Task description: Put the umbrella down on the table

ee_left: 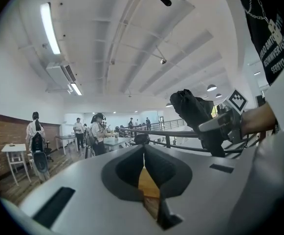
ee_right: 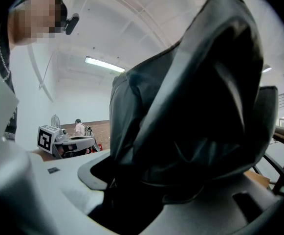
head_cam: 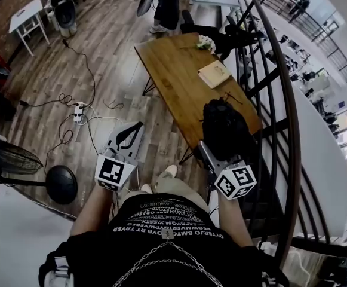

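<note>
Umbrella (head_cam: 224, 127) seemingly over wooden table (head_cam: 173, 70)

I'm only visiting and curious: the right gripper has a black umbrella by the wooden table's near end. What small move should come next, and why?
Probably ease the right gripper a little forward and down toward the table. Its jaws are clamped on the folded umbrella, which seems held above the bare near end, short of the book.

Bright even indoor light, heavy fisheye distortion, dark vignetted corners.
</note>
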A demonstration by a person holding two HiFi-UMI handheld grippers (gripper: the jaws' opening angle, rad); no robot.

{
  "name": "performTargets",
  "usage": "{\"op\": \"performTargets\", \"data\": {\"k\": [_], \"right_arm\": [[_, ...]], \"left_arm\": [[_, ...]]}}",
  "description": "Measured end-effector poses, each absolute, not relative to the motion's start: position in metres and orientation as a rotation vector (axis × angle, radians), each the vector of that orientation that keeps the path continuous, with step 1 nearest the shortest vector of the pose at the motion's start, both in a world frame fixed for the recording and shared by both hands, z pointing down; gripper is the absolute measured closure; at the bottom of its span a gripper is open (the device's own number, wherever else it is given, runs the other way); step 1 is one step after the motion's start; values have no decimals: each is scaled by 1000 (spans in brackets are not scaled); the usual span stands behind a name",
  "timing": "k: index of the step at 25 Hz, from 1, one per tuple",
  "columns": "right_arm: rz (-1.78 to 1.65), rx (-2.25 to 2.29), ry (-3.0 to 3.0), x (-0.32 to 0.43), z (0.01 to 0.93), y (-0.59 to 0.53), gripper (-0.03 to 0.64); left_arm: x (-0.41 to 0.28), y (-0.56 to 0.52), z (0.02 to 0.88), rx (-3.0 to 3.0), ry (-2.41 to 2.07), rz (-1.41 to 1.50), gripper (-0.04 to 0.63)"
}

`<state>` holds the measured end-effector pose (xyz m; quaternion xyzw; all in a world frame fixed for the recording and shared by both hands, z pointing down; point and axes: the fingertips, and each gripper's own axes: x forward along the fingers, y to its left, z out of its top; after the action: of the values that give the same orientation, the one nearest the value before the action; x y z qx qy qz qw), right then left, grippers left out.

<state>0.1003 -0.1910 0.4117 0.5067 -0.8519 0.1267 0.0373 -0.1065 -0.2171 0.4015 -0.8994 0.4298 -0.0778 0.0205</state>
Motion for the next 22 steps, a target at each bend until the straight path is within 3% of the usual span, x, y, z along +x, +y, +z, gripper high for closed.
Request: {"op": "performTargets", "data": {"k": [22], "right_arm": [[469, 1533, -2642, 150, 428, -353, 333]], "left_arm": [[-55, -386, 392, -2772, 1306, -329, 566]]}}
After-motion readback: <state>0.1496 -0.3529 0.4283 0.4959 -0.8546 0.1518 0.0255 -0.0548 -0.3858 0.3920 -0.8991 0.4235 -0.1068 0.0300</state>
